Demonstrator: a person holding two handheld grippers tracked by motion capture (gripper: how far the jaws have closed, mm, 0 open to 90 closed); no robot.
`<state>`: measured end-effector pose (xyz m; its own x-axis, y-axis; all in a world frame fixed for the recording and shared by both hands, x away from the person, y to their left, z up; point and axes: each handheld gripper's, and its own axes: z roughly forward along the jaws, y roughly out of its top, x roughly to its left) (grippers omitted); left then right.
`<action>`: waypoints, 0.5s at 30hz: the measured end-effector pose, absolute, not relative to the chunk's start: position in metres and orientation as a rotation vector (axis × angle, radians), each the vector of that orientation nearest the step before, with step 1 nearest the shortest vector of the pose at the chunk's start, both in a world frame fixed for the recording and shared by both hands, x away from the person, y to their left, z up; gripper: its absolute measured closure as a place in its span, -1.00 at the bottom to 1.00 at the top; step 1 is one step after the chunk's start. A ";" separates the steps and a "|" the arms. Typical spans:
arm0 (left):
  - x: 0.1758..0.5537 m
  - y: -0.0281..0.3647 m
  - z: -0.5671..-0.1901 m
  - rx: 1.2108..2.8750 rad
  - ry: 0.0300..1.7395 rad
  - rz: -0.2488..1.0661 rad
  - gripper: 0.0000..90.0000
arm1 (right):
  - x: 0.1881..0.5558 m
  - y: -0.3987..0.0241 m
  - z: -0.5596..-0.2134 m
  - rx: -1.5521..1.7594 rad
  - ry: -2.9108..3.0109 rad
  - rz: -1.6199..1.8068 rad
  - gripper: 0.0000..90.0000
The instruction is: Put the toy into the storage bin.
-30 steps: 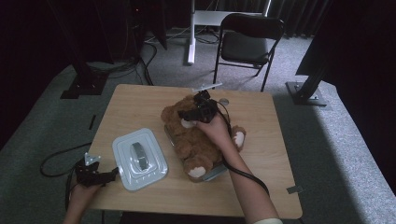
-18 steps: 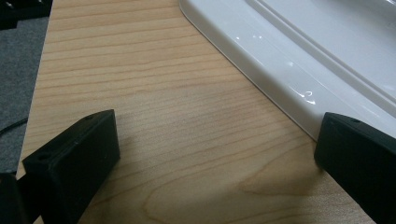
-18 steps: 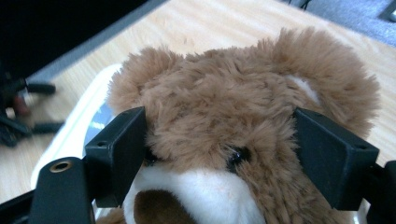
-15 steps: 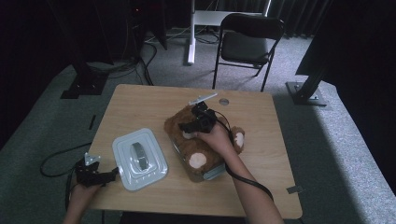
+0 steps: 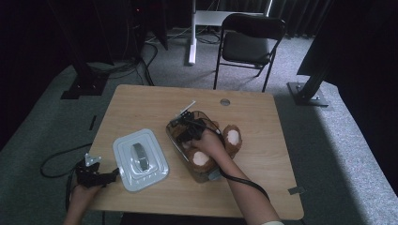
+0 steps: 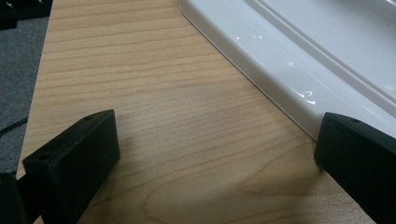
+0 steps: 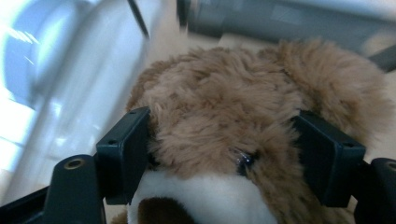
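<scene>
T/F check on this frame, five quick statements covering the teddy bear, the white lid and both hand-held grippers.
1. The right hand-held gripper has its jaws on either side of the teddy bear's head. True.
2. The white lid sits on top of the clear container. False: it lies on the table beside the container, which is open.
3. The left hand-held gripper grips the lid. False: its jaws stand open over bare wood, one next to the lid's edge.
4. The teddy bear is in the container, pale foot soles up. True.
5. A folding chair stands on the table. False: it stands on the floor beyond it.
</scene>
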<state>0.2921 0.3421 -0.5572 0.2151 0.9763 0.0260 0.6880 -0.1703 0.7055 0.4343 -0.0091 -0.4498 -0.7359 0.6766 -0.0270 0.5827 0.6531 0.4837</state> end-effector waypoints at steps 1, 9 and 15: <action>0.292 0.342 -0.557 1.930 1.534 0.663 -0.99 | 0.435 -0.005 -0.455 1.018 2.672 0.631 -0.42; 0.292 0.342 -0.557 1.930 1.534 0.663 -0.99 | 0.434 -0.007 -0.453 1.034 2.633 0.676 -0.52; 0.292 0.342 -0.557 1.929 1.535 0.663 -0.99 | 0.428 -0.013 -0.437 1.048 2.579 0.749 -0.53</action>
